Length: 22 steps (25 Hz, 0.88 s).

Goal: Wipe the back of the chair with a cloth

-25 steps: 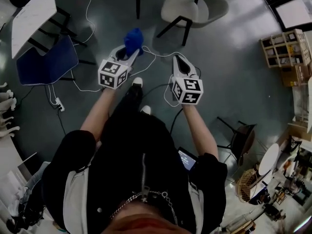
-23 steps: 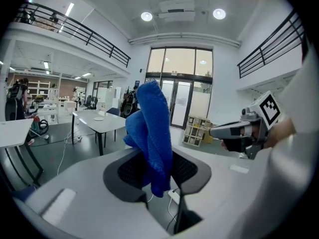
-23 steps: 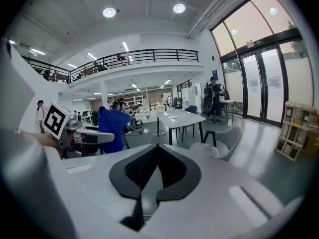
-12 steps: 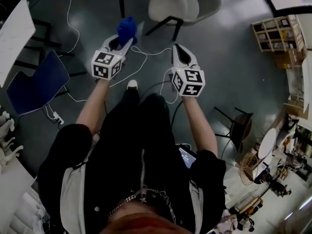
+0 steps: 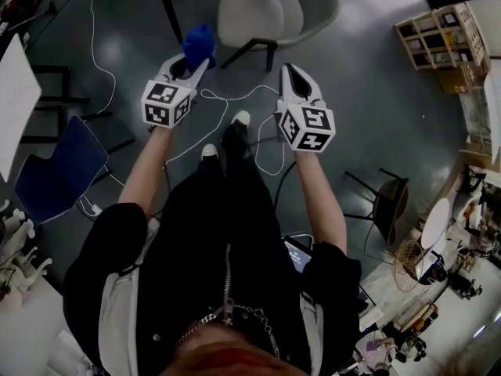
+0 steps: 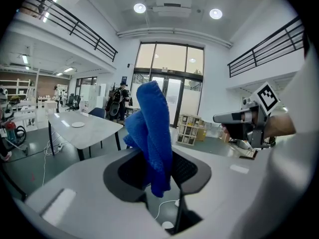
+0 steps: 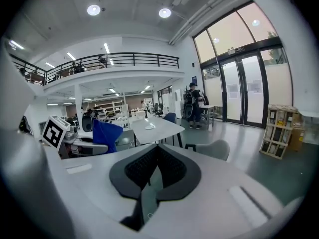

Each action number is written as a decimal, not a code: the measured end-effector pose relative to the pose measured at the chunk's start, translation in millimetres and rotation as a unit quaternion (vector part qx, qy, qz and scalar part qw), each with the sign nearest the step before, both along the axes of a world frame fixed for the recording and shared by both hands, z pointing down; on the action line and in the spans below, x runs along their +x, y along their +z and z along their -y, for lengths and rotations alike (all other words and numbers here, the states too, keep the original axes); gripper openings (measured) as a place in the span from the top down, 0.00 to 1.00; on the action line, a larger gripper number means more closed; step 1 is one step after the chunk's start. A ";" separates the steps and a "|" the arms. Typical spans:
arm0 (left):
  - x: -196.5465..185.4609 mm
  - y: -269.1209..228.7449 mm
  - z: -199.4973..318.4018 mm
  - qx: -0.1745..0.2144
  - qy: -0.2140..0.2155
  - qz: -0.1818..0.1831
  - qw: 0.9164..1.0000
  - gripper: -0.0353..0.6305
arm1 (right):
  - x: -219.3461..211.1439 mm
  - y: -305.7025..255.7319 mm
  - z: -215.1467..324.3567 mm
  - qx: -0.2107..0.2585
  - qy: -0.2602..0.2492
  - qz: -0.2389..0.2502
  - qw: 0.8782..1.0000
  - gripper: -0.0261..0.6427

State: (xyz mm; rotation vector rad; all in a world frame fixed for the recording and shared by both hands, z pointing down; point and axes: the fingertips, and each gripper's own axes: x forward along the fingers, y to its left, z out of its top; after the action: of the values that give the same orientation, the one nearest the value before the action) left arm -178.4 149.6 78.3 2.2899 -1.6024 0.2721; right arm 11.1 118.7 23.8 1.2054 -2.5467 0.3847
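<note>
Left gripper view: looking along the left gripper [image 6: 159, 171], black ribbed pads clamping tight on the blue cloth [image 6: 154, 133], a soft, nappy fold standing tall above the jaws and hanging in a rounded tail below them. Showing behind it, a white, smooth-topped counter [image 6: 84, 128] on dark legs. Right gripper view: looking along the right gripper [image 7: 152, 176], pads pressing together at the tips with nothing between them, leaving only a thin wedge lower down. Head view: holding both grippers out ahead over the smooth grey floor [image 5: 376, 92], side by side but apart. Standing just beyond the cloth, the pale chair [image 5: 250, 14], a smooth moulded shell on dark slanting legs, touching neither gripper. Sitting well away at the left, a dark blue chair [image 5: 59, 175].
</note>
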 end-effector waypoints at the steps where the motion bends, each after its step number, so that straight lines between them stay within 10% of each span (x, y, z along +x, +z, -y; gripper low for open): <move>1: 1.4 0.9 13.4 0.000 -0.001 0.000 1.000 0.76 | 3.7 -1.5 15.1 0.003 0.003 0.003 1.000 0.96; 22: -5.4 31.9 244.5 0.010 0.007 0.045 0.999 0.76 | 22.9 27.1 260.6 0.007 0.020 0.058 0.998 0.96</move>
State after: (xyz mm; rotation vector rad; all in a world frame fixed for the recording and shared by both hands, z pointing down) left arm -183.8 -94.9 110.2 2.3354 -1.6404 0.3703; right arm 33.9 -141.8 50.9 1.2754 -2.6301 0.4583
